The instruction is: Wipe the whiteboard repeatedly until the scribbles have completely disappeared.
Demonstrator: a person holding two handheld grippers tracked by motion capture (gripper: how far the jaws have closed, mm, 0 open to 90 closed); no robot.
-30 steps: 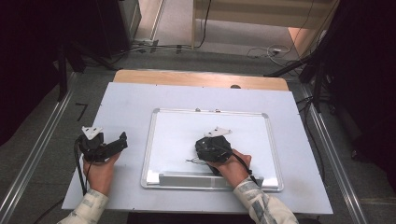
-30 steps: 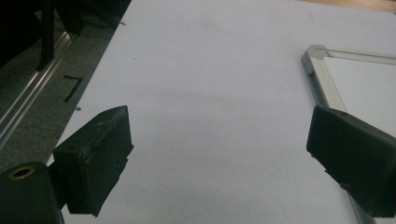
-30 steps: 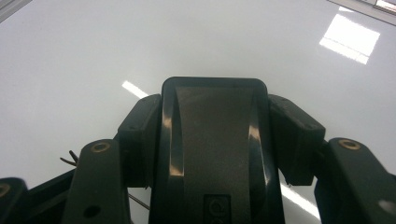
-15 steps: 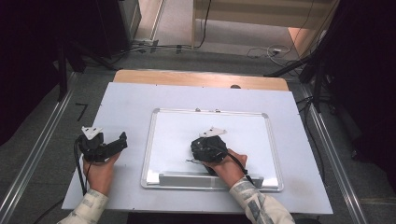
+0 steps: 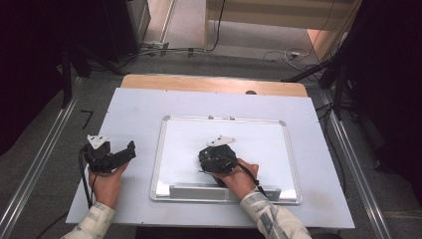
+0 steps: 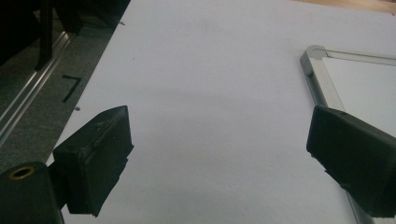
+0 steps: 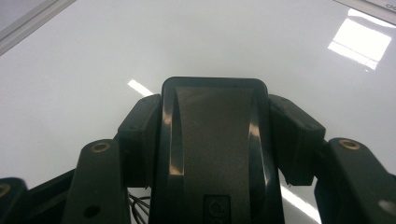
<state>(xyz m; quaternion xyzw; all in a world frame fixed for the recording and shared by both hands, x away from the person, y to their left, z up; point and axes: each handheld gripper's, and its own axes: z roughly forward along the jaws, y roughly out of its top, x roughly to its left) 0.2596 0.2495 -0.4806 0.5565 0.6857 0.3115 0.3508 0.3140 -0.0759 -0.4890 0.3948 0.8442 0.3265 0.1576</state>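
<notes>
A white whiteboard (image 5: 263,142) with a silver frame lies flat on the table. My right gripper (image 5: 216,156) hovers over its lower middle, shut on a black block that looks like a board eraser (image 7: 215,140). The block sits upright between the fingers (image 7: 140,140) and points at the glossy board surface (image 7: 93,60). My left gripper (image 5: 115,150) rests on the table to the left of the board. Its jaws stand wide apart with nothing between them (image 6: 224,149). The board's corner (image 6: 317,70) appears beside its right jaw.
The grey-white tabletop (image 5: 134,109) surrounds the board, with a wooden strip (image 5: 214,83) at its far edge. A silver tray ledge (image 5: 199,191) runs along the board's near edge. Metal rails (image 5: 40,159) flank the table, and cables lie on the floor beyond.
The right gripper with the black block has slid slightly to the left across the board. The left gripper has stayed where it was.
</notes>
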